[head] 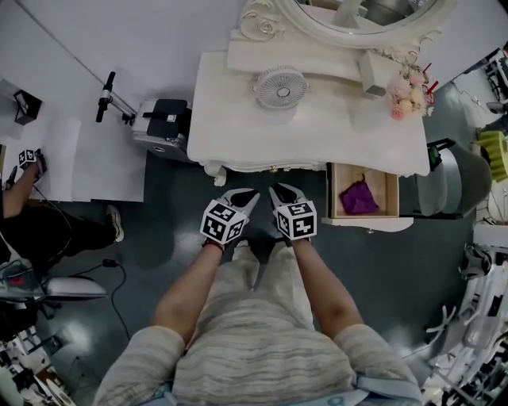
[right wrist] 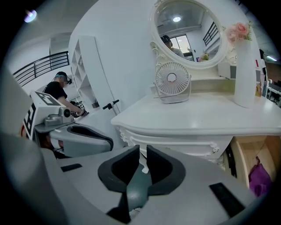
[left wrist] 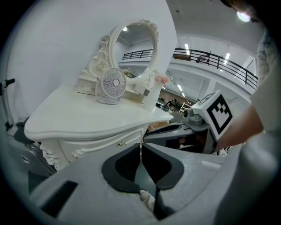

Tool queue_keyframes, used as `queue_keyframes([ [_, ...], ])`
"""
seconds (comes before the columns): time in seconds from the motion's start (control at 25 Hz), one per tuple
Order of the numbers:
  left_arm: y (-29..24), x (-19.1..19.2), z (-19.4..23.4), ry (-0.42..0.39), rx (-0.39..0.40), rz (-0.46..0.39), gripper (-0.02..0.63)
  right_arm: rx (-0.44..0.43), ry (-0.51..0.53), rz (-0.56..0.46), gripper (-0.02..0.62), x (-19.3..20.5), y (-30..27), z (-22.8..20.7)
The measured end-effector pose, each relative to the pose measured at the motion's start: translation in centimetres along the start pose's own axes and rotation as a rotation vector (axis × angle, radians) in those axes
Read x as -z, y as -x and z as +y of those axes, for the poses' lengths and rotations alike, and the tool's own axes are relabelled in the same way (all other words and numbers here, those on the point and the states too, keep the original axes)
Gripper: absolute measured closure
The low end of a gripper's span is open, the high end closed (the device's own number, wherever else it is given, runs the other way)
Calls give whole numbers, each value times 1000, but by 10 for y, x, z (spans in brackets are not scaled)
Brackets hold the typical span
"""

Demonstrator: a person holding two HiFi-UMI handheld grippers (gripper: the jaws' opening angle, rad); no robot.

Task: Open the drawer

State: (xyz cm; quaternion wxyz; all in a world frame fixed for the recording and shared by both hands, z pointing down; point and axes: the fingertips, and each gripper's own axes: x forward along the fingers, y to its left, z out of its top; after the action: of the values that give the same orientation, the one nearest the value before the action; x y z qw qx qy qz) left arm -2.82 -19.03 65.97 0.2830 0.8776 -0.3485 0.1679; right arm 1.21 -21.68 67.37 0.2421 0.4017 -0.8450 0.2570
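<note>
The white dressing table (head: 333,135) stands ahead of me. Its right-hand drawer (head: 390,194) is pulled out, with a purple cloth (head: 359,198) lying inside. That drawer (right wrist: 242,154) and cloth (right wrist: 260,178) also show at the right edge of the right gripper view. My left gripper (head: 248,194) and right gripper (head: 278,190) hover side by side just before the table's front edge, left of the drawer, touching nothing. The left gripper (left wrist: 141,147) is shut and empty, pointing at the table's front with its small brass handle (left wrist: 121,143). Equally shut and empty is the right gripper (right wrist: 143,149).
On the table stand a small white fan (head: 280,87), an oval mirror (head: 357,16) and a vase of pink flowers (head: 406,93). A grey machine (head: 163,127) sits left of the table, a grey chair (head: 460,182) right of it. Another person (head: 24,206) works at far left.
</note>
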Motion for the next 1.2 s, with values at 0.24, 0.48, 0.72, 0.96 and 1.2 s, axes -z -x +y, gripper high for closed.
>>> queue_keyframes([
  [0.24, -5, 7, 6, 33, -5, 9, 581, 33, -32, 32, 583, 8, -20, -22],
  [0.48, -6, 14, 13, 69, -12, 9, 581, 42, -43, 65, 512, 13, -40, -38],
  [0.72, -5, 20, 18, 85, -16, 10, 581, 71, -36, 115, 489, 24, -63, -50],
  [0.96, 0, 25, 22, 97, -18, 14, 583, 117, -46, 181, 462, 34, -83, -61],
  [1.2, 5, 29, 25, 106, -21, 18, 581, 147, -43, 240, 460, 41, -100, -70],
])
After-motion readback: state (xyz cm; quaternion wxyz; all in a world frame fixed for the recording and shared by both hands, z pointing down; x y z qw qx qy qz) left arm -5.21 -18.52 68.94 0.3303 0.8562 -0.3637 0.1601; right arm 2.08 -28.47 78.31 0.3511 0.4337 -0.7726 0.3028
